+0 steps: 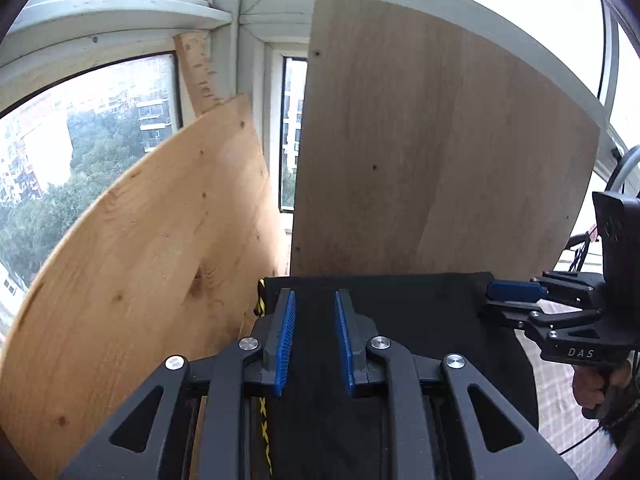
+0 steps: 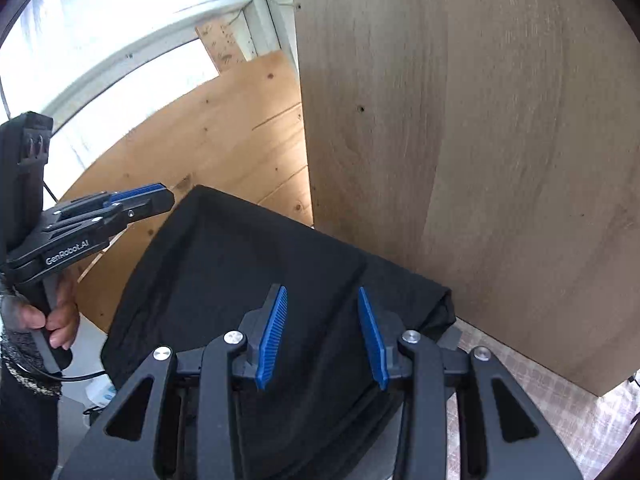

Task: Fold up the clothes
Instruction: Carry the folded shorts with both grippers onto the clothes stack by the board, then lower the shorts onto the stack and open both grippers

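A black garment (image 1: pixel 400 320) (image 2: pixel 240 260) lies folded into a flat rectangle, and a yellow-patterned trim (image 1: pixel 261 304) shows at its left edge. My left gripper (image 1: pixel 315 296) is open just over the garment's left part, with nothing between its blue pads (image 1: pixel 286 340). My right gripper (image 2: pixel 322 292) is also open above the garment's right part and holds nothing. Each gripper shows in the other's view: the right gripper (image 1: pixel 488 302) at the garment's far right corner, the left gripper (image 2: pixel 168 196) by its far left corner. A hand (image 2: pixel 60 320) grips the left handle.
A pale pine board (image 1: pixel 140 260) (image 2: pixel 220 140) and a grey-brown board (image 1: pixel 440 140) (image 2: pixel 480 120) lean upright just behind the garment, against a window (image 1: pixel 80 140). A checked table cover (image 2: pixel 540 392) (image 1: pixel 552 380) shows to the right. A cable (image 1: pixel 580 444) hangs below the right handle.
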The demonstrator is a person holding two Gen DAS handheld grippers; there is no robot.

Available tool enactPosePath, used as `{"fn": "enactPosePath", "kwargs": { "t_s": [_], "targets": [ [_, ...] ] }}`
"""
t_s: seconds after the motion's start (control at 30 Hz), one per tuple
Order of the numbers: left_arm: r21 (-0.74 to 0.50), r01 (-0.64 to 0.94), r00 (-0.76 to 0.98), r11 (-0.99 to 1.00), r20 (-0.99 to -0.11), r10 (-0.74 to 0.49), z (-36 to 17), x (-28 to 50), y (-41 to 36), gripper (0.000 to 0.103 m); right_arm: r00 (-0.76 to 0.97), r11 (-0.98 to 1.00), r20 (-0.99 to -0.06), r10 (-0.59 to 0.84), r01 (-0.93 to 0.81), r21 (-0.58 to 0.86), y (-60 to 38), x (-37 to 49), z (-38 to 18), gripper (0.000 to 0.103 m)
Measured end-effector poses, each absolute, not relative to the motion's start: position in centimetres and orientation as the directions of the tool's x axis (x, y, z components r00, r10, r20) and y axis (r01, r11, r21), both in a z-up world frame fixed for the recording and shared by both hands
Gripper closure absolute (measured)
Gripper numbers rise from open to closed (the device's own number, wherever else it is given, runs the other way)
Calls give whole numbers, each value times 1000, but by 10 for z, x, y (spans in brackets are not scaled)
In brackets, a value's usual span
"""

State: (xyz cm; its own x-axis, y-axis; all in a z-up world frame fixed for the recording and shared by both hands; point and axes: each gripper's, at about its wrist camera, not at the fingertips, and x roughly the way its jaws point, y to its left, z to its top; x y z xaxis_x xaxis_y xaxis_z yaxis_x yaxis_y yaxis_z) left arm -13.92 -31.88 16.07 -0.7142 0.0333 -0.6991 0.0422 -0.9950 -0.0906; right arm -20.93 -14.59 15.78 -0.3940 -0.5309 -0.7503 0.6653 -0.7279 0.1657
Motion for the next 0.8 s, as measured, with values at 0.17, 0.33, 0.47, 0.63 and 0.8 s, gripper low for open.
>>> {"fn": "enactPosePath", "kwargs": {
  "t_s": [0.17,0.33,0.47,0.63,0.8],
  "targets": [
    [-65,71,-637,-995,-771,5,123,-170,-320,83,-413,-756,-800,-436,650,76,-143,-212,135,66],
    [-104,86,-669,-991,-743,20,148,-147,-318,86,-413,-746,-754,-510,649,149,-120,-187,161,66],
    [-156,31,-702,-987,-707,89,171,-101,-299,85,-375,-683,-723,-580,707,182,-120,-138,173,66],
    [-188,11,-643,-982,-754,137,151,-49,-266,84,-362,-680,-760,-539,720,139,-119,-92,151,66],
    [-183,78,-578,-980,-810,105,130,-1,-253,84,-353,-689,-798,-488,718,103,-90,-59,142,65]
  ]
}}
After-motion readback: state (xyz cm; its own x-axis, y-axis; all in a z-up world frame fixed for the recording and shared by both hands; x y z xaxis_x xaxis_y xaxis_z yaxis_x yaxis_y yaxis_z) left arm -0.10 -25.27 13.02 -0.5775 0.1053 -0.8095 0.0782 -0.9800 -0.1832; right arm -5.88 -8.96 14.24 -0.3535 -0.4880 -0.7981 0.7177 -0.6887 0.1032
